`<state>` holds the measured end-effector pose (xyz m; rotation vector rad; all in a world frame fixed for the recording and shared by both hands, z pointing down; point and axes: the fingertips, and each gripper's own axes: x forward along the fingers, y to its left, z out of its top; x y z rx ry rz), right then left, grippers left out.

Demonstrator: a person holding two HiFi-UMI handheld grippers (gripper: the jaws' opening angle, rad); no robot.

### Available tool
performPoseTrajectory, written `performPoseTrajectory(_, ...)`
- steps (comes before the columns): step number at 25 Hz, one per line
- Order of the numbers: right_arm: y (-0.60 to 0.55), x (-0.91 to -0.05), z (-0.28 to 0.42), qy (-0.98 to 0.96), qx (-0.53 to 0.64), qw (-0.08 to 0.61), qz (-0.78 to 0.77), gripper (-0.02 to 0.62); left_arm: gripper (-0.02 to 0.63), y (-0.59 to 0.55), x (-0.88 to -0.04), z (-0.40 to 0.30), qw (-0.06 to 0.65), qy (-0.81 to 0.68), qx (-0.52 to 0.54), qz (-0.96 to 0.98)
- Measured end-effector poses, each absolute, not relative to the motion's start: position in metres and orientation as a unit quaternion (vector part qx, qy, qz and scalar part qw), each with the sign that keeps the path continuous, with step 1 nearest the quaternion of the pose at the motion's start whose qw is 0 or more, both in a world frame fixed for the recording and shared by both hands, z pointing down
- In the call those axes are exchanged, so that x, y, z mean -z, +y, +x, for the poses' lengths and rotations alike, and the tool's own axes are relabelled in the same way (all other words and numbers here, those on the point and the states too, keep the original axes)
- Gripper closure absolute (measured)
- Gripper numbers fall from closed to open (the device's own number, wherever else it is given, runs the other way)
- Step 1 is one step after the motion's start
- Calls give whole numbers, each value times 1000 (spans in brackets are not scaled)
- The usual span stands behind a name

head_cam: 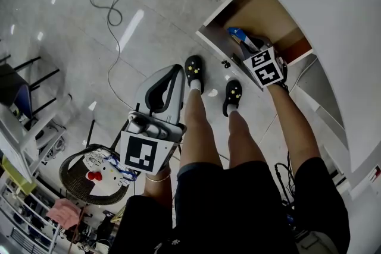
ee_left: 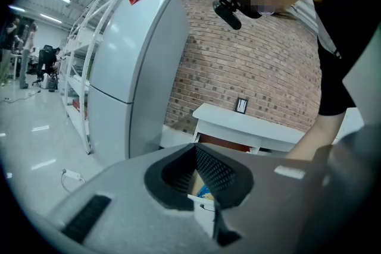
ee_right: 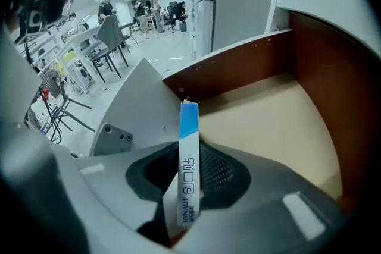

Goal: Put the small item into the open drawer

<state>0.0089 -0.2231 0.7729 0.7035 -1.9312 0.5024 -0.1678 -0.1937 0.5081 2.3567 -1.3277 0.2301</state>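
**Over the drawer, not yet let go**

Well along, by the look of it. Fetched and brought to the spot: clamped in the right gripper (ee_right: 191, 154), pinched flat across its two broad faces, a slim blue-and-white carton (ee_right: 188, 128). Reaches out past the jaw tips and hangs above the tan floor of the open drawer (ee_right: 268, 116), within the brown walls that rise ahead of and to the right of those tips. Hard to say whether clear of the wood or brushing it at the far end.

Left to do, as a judgement: lower if need be, part the jaws, then draw back over the drawer's front without dragging the carton out again.

As for the carton itself: thin and flat, apparently stiff paperboard. Shows only its narrow edge to the right gripper view. White with dark print along the part between the pads, bright blue toward the far end, with a slightly ragged flap at the very tip. Runs nearly in line with the jaws, leaning a touch left. Probably light; likely to tip onto a broad face once freed.

Far off to the left of all this, down beside the person's legs (head_cam: 196, 128): the left gripper (ee_left: 195, 149), tips together on nothing, taking no part.
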Motion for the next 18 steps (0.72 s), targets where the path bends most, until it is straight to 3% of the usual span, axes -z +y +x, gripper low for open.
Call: performPoseTrajectory(18,-227,-784,4,-792,-211,502,275,494,612,-195,-511,-170,215,-482,-83,846)
